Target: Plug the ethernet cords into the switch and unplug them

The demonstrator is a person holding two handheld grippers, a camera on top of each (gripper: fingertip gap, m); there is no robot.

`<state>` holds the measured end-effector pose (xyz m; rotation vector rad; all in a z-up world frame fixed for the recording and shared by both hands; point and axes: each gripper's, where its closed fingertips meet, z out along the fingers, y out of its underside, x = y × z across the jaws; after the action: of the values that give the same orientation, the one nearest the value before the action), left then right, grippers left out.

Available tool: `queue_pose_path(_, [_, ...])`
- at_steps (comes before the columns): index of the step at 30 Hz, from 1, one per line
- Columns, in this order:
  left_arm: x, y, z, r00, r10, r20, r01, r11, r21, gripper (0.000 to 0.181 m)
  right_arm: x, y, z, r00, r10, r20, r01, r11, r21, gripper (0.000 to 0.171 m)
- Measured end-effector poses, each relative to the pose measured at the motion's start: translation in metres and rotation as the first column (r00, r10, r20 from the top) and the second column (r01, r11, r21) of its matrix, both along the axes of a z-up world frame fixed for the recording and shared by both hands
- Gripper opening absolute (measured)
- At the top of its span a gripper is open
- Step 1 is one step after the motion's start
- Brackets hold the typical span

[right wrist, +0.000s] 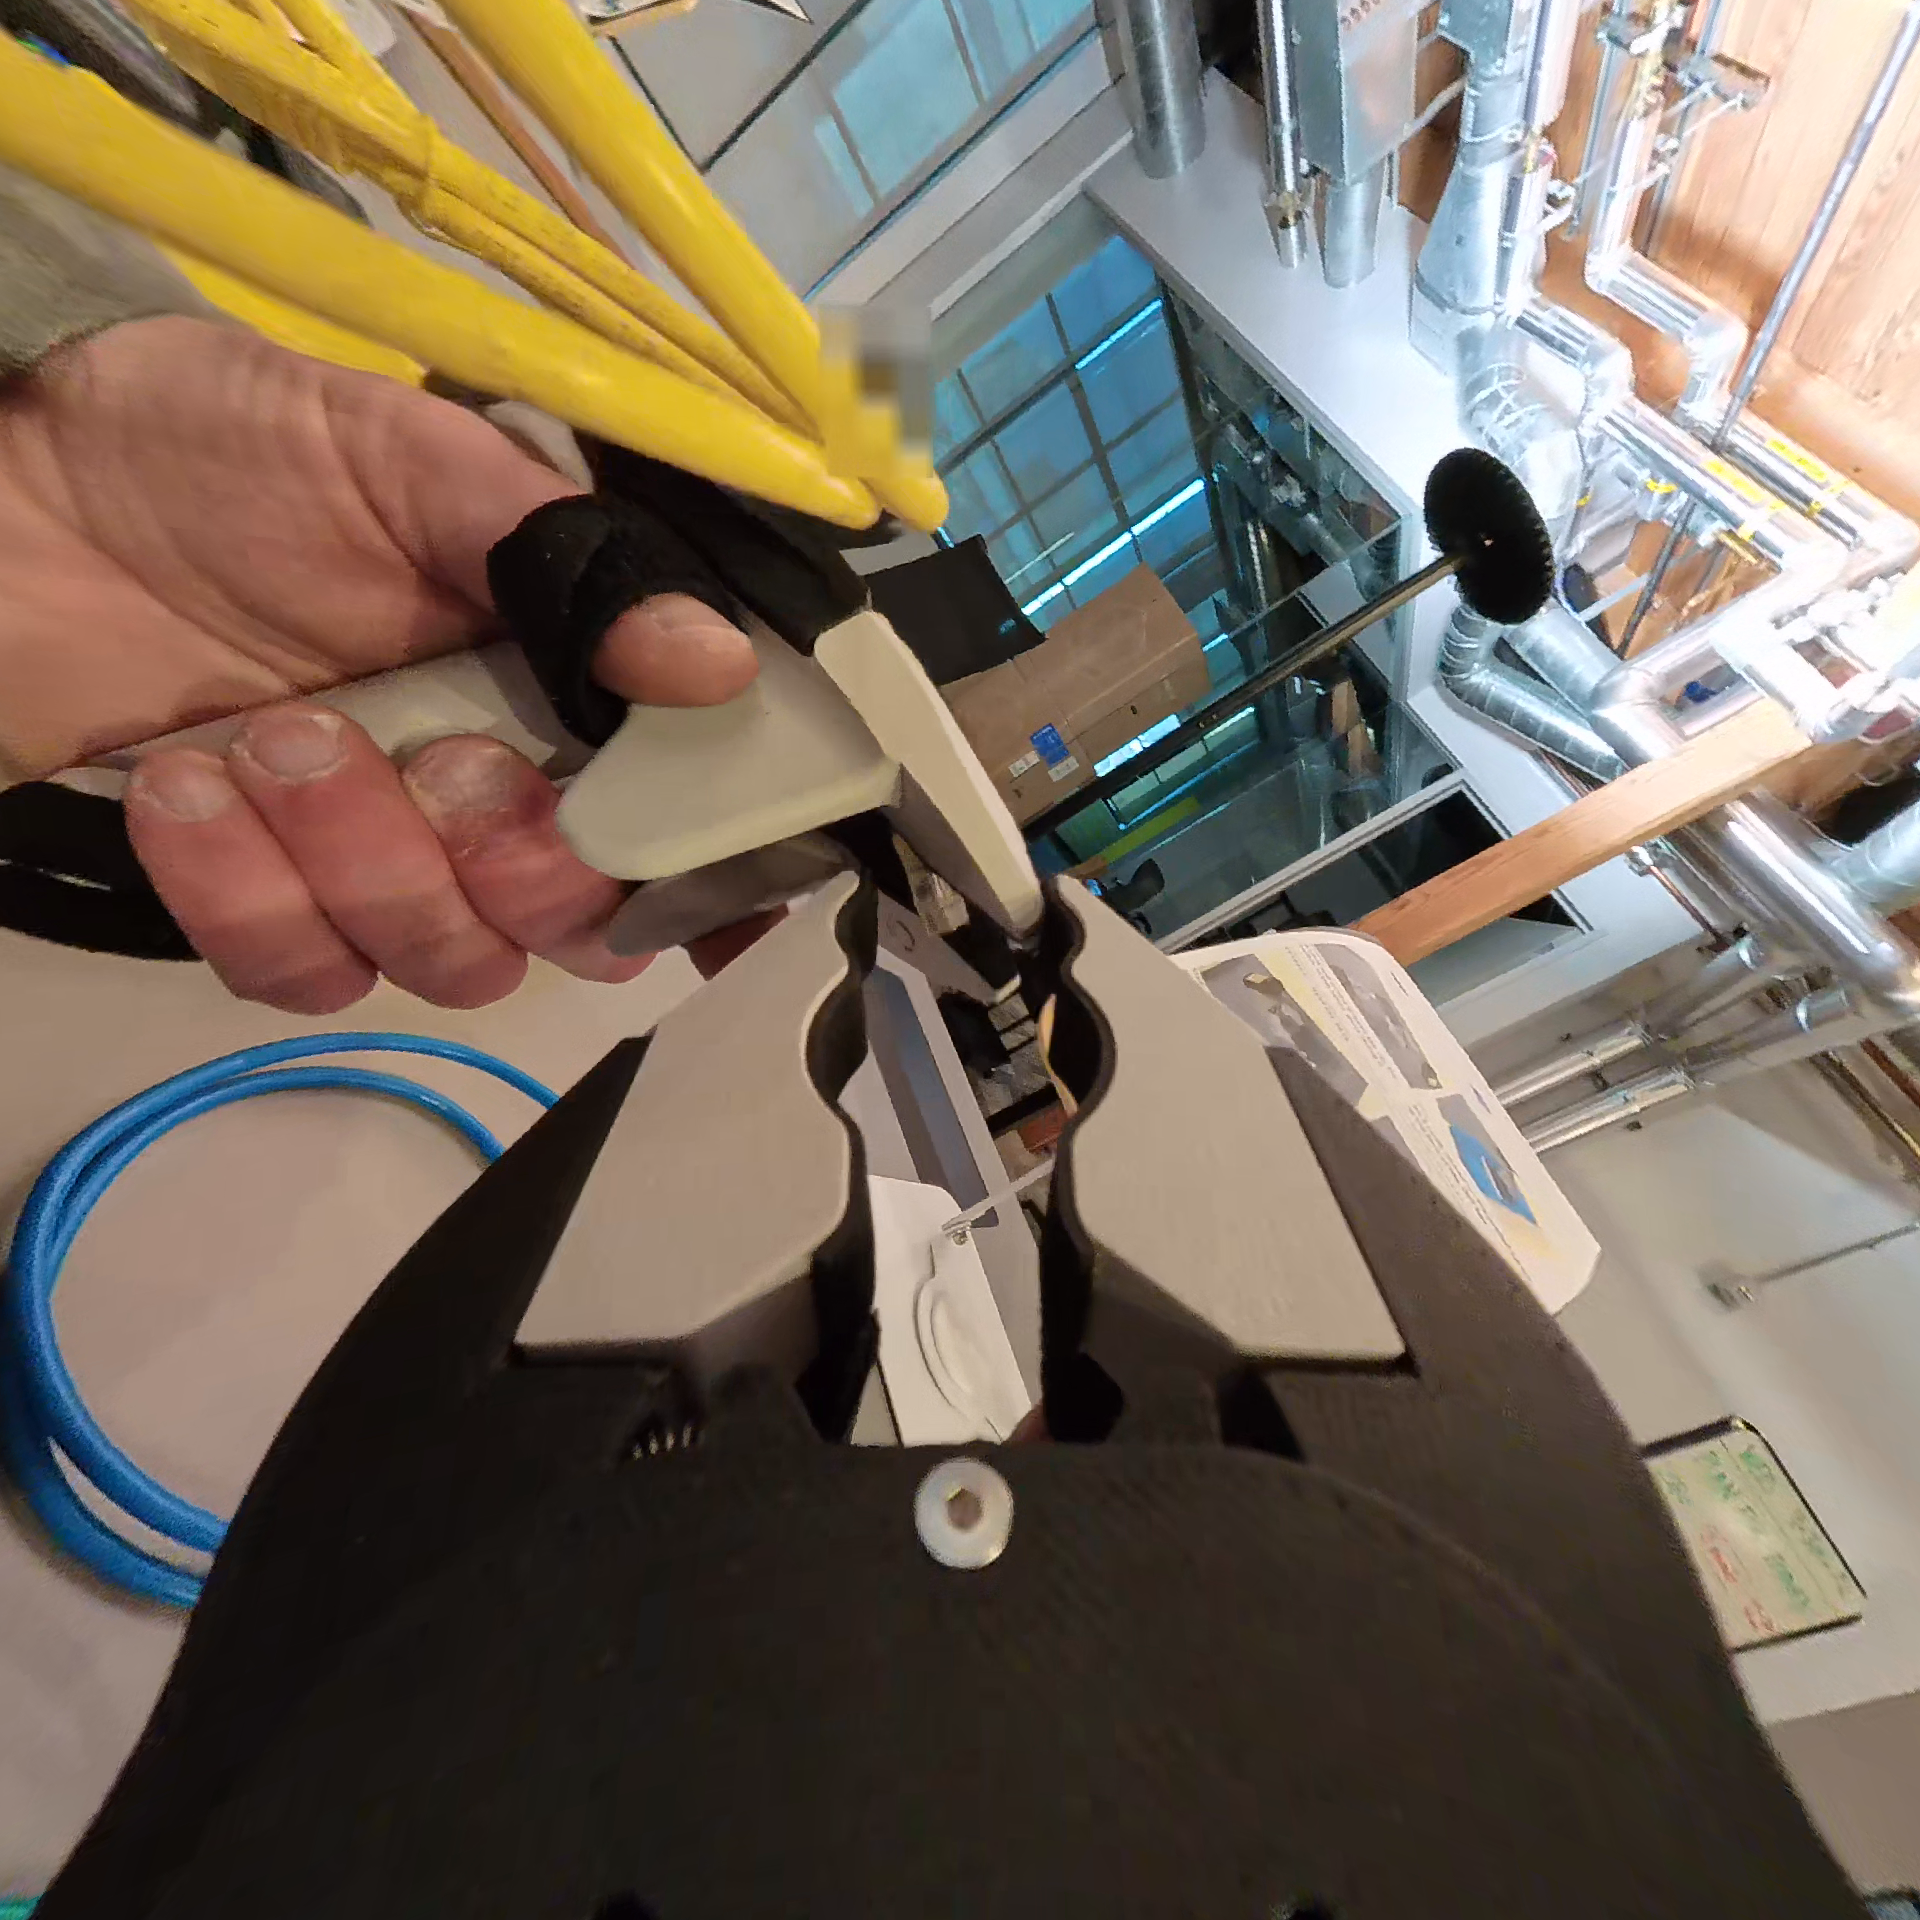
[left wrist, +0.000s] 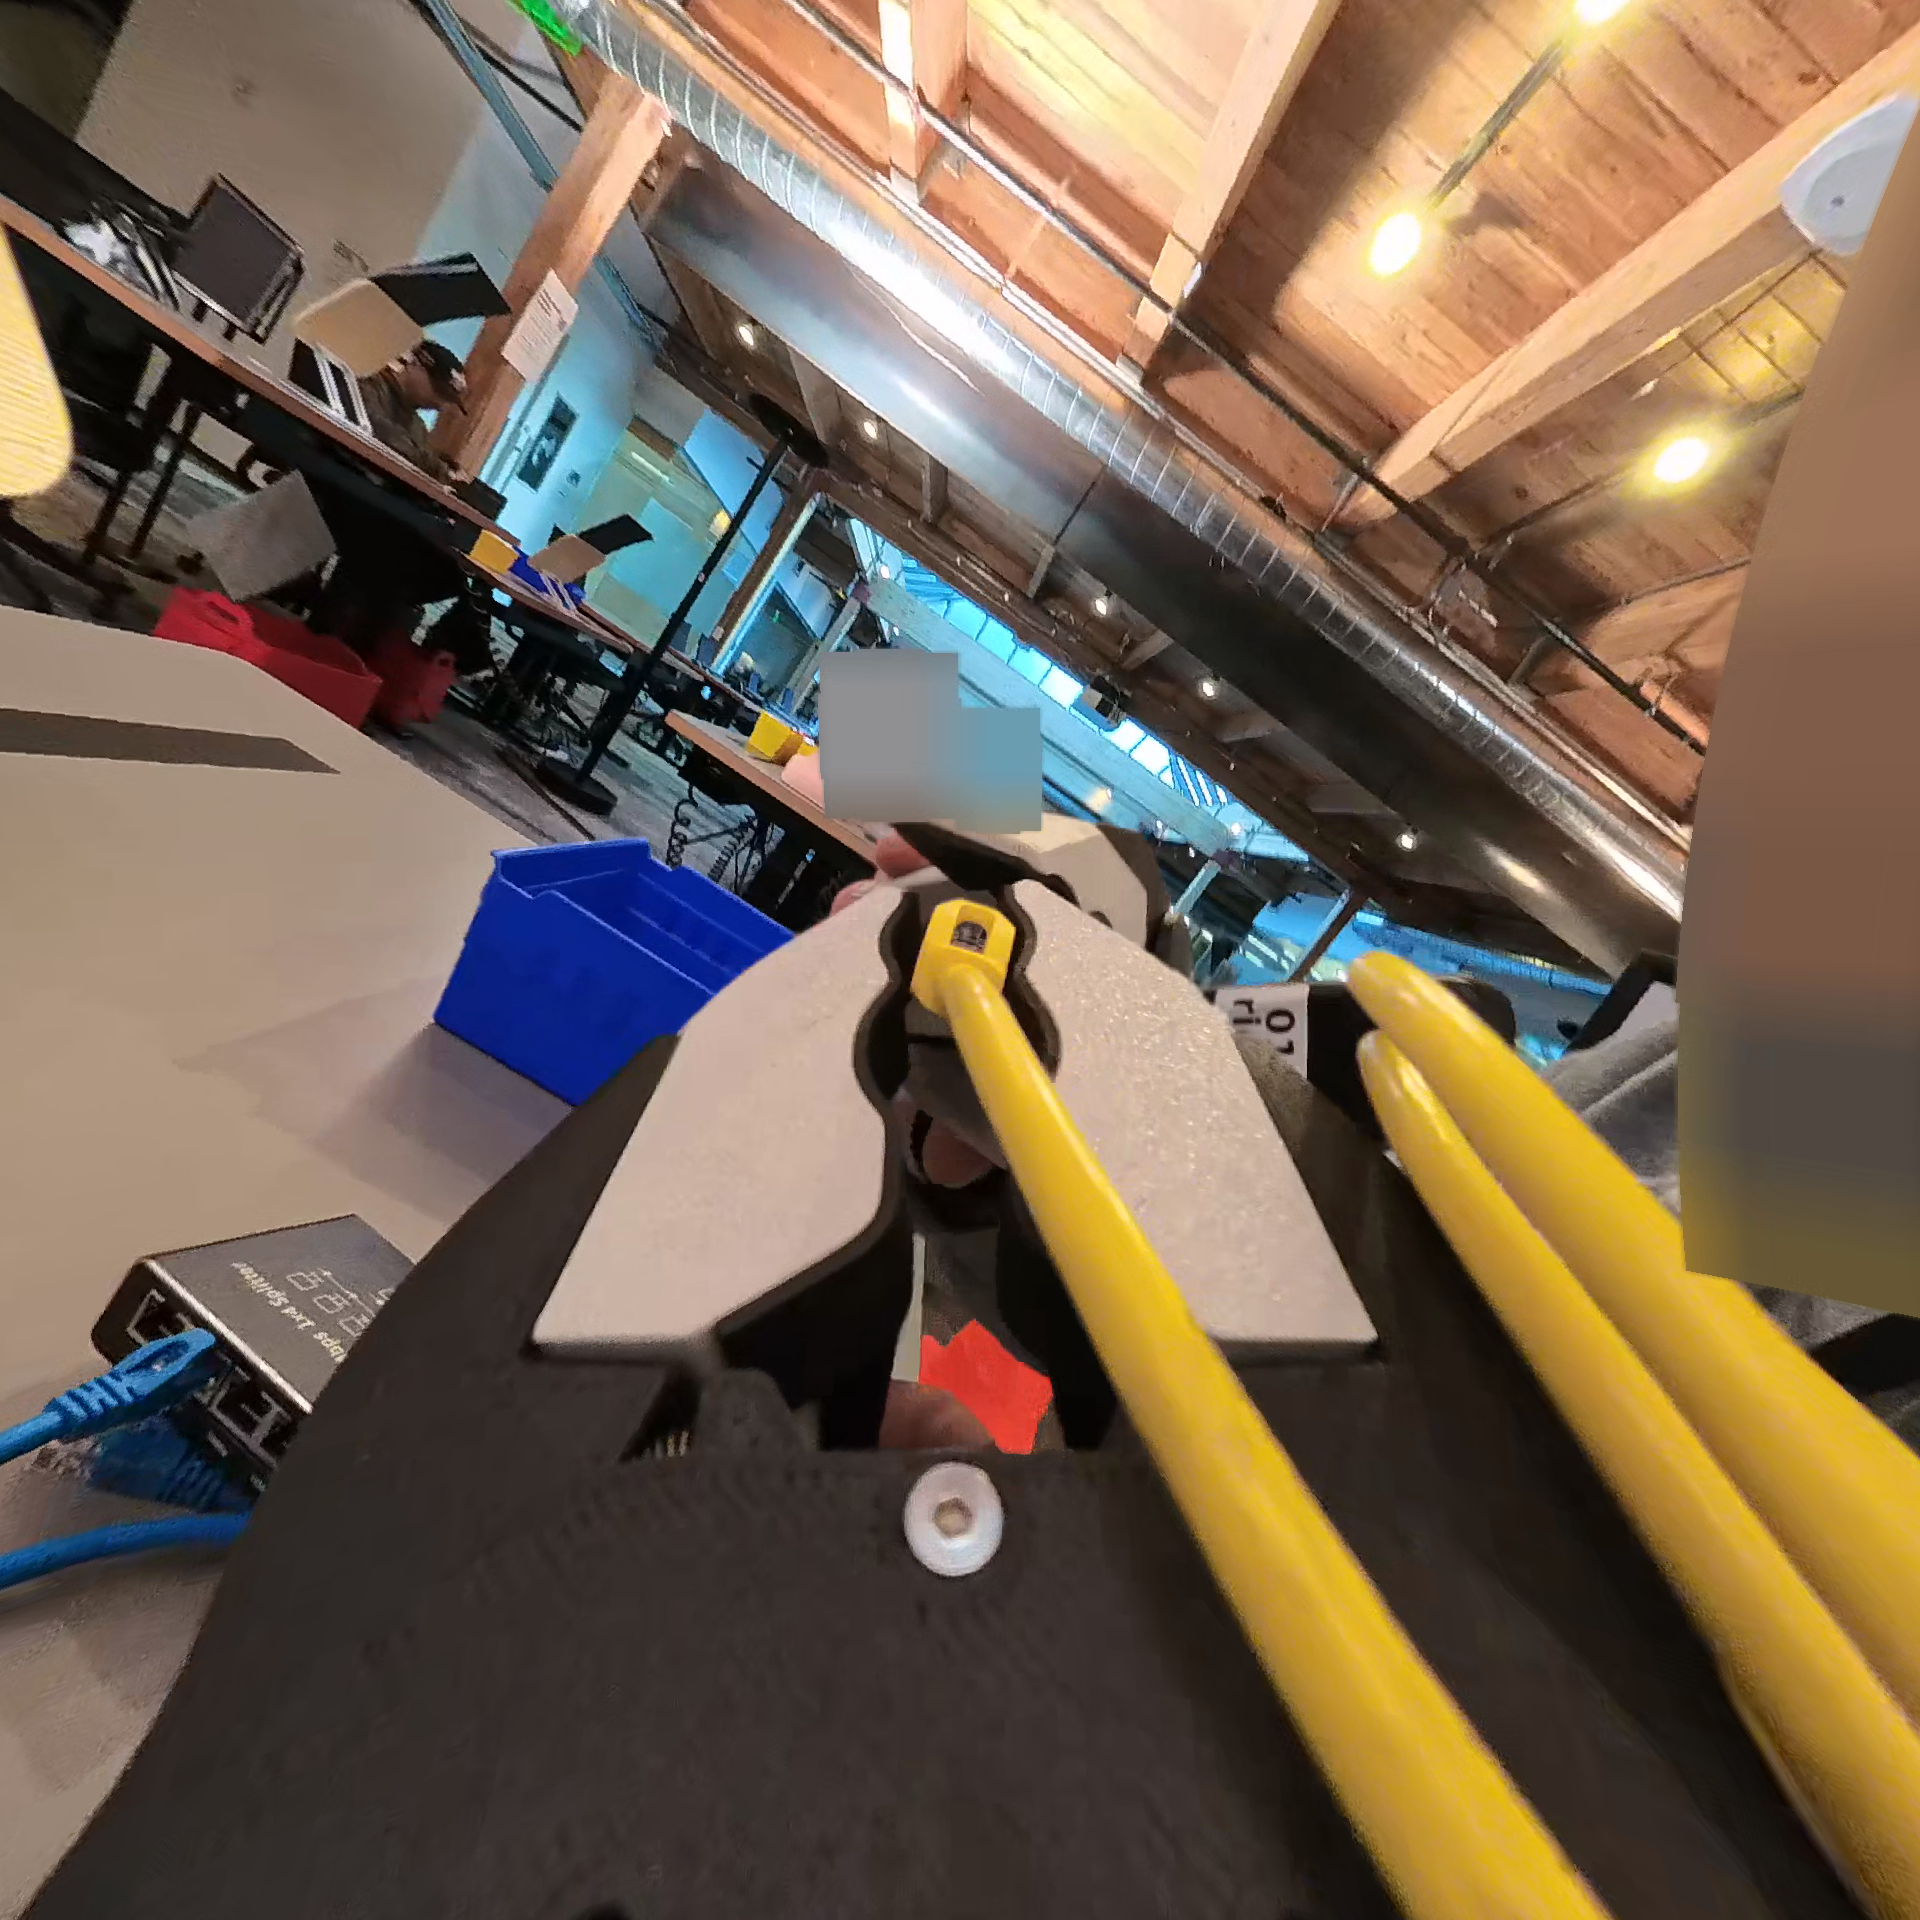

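Note:
My left gripper (left wrist: pixel 961 914) is raised off the table and shut on the boot of a yellow ethernet cord (left wrist: pixel 1143 1299) at its fingertips. More loops of yellow cord (left wrist: pixel 1558 1195) hang to the right. The black switch (left wrist: pixel 249 1299) lies on the table at lower left with a blue cord (left wrist: pixel 125 1387) plugged into it. In the right wrist view, my right gripper (right wrist: pixel 961 914) is open, its tips on either side of the left gripper (right wrist: pixel 935 883) and the cord's plug. A bare hand (right wrist: pixel 260 623) holds the left gripper. The blue cord's coil (right wrist: pixel 62 1299) lies at left.
A blue plastic bin (left wrist: pixel 592 966) stands on the grey table (left wrist: pixel 208 987) beyond the switch. A printed leaflet (right wrist: pixel 1434 1101) and a white object (right wrist: pixel 935 1309) lie below the right gripper. Red bins (left wrist: pixel 270 649) and other tables stand farther off. My left and right fingertips are right by each other. From either gripper's tips it is about 20 cm to the black switch (left wrist: pixel 249 1299).

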<state>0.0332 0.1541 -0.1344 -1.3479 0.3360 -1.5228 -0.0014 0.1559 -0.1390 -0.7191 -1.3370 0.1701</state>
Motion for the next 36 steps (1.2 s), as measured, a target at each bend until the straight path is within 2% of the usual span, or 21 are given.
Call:
queue_pose_path(1, [-0.004, 0.003, 0.001, 1.000, 0.018, 0.024, -0.018, 1.000, -0.010, 0.014, 0.001, 0.002, 0.002, 1.000, -0.010, -0.014, 0.010, 1.000, -0.003, 0.024])
queue_pose_path(4, [-0.016, 0.009, 0.004, 0.996, 0.050, 0.069, -0.048, 0.998, -0.030, 0.014, 0.003, 0.002, 0.002, 1.000, 0.003, -0.015, -0.003, 1.000, -0.025, 0.010])
queue_pose_path(7, [-0.016, 0.009, 0.004, 0.997, 0.043, 0.067, -0.041, 0.999, -0.032, 0.014, 0.001, 0.002, -0.002, 1.000, 0.017, -0.016, -0.017, 0.998, -0.057, 0.017])
queue_pose_path(10, [-0.015, 0.008, 0.003, 0.996, 0.034, 0.082, -0.030, 0.998, -0.049, 0.014, -0.001, 0.000, -0.005, 1.000, 0.025, 0.000, -0.025, 0.998, -0.055, 0.016])
queue_pose_path(22, [-0.016, 0.013, -0.001, 0.989, 0.056, 0.139, -0.040, 0.992, -0.120, 0.014, -0.003, 0.006, -0.006, 0.999, -0.017, -0.043, 0.012, 0.994, -0.110, 0.005])
queue_pose_path(31, [-0.013, 0.016, -0.006, 0.992, 0.056, 0.116, -0.040, 0.990, -0.138, 0.014, -0.002, 0.006, -0.010, 1.000, -0.001, -0.027, -0.003, 0.989, -0.149, 0.000])
queue_pose_path(36, [-0.013, 0.017, -0.010, 0.994, 0.077, 0.079, -0.067, 0.990, -0.122, 0.009, -0.003, 0.005, -0.014, 1.000, 0.009, -0.004, -0.010, 0.990, -0.143, 0.000])
